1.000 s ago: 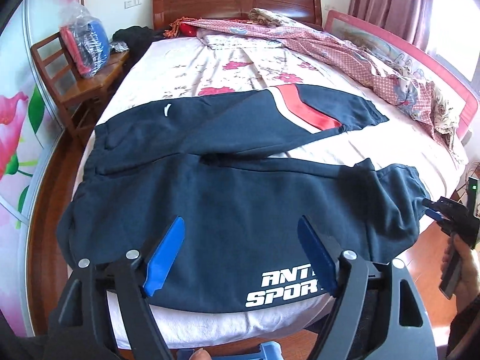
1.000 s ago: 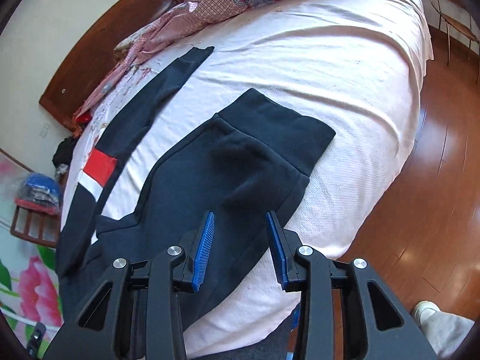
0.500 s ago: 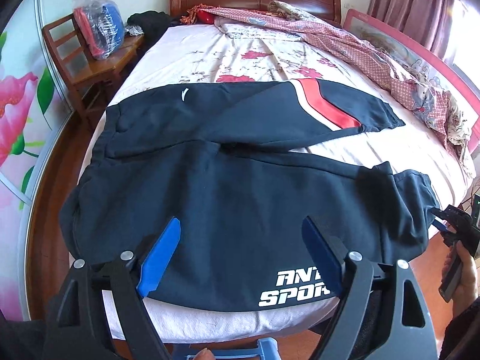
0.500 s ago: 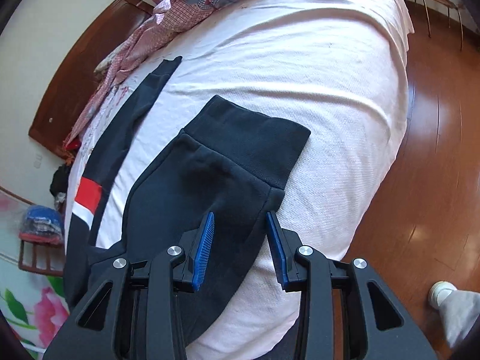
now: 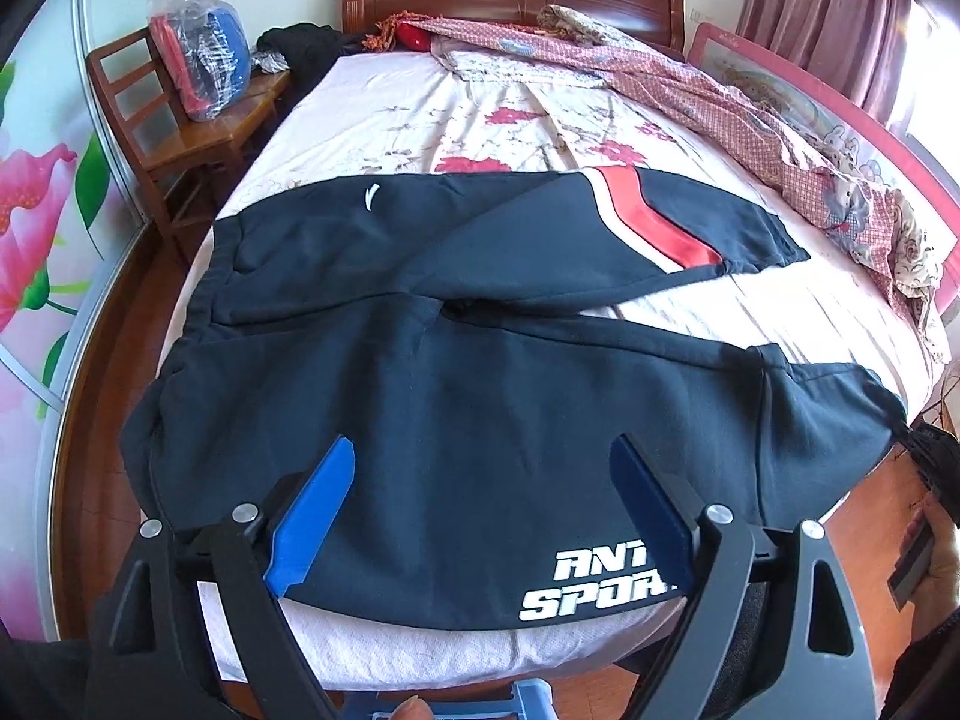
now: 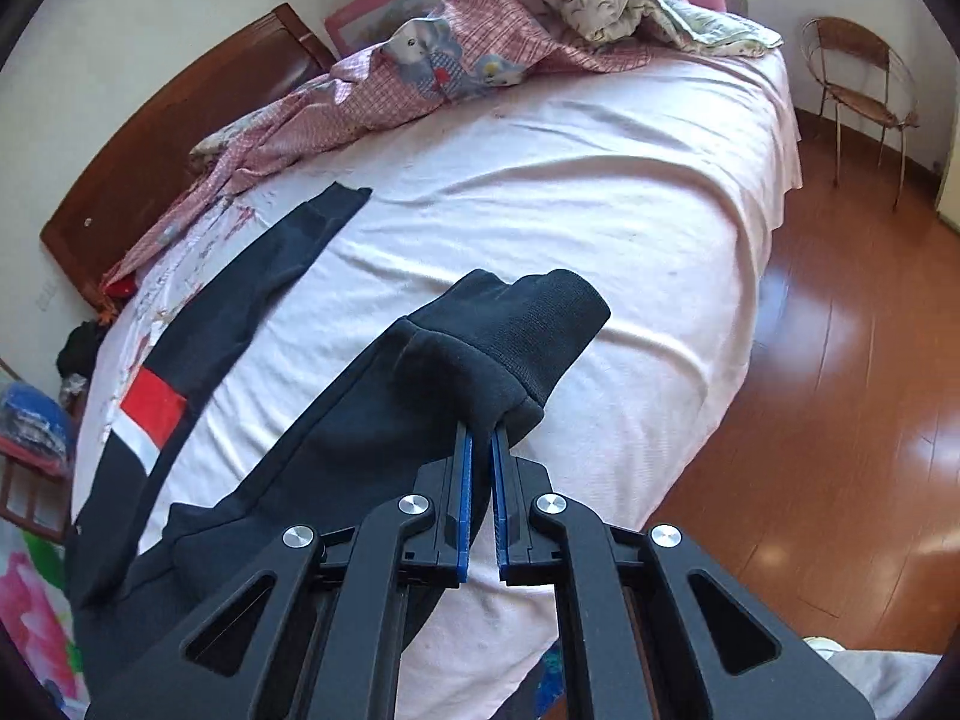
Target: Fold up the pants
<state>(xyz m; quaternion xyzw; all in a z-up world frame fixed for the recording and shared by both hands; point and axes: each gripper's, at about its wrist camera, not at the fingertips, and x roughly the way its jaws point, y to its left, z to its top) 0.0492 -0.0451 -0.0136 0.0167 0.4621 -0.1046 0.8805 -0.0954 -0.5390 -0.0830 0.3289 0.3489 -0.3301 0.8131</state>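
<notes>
Dark navy track pants (image 5: 480,360) lie spread across the bed, waist at the left, one leg with a red and white stripe (image 5: 648,222) angled toward the far side. My left gripper (image 5: 480,447) hovers over the near leg above the white lettering (image 5: 594,588); its jaws are opening and grip nothing. My right gripper (image 6: 481,429) is shut on the near leg's ribbed cuff (image 6: 540,324), which is bunched and raised off the sheet. In the left wrist view that right gripper (image 5: 924,462) shows at the far right edge, in a hand.
A crumpled pink checked quilt (image 5: 750,108) runs along the bed's far side. A wooden chair (image 5: 180,138) with a bagged bundle (image 5: 198,66) stands by the headboard. A wire chair (image 6: 858,72) stands on the wooden floor (image 6: 840,390) past the bed's foot.
My right gripper closed on the near leg's cuff and lifted it off the sheet. My left gripper's jaws spread a little wider; its place is about the same.
</notes>
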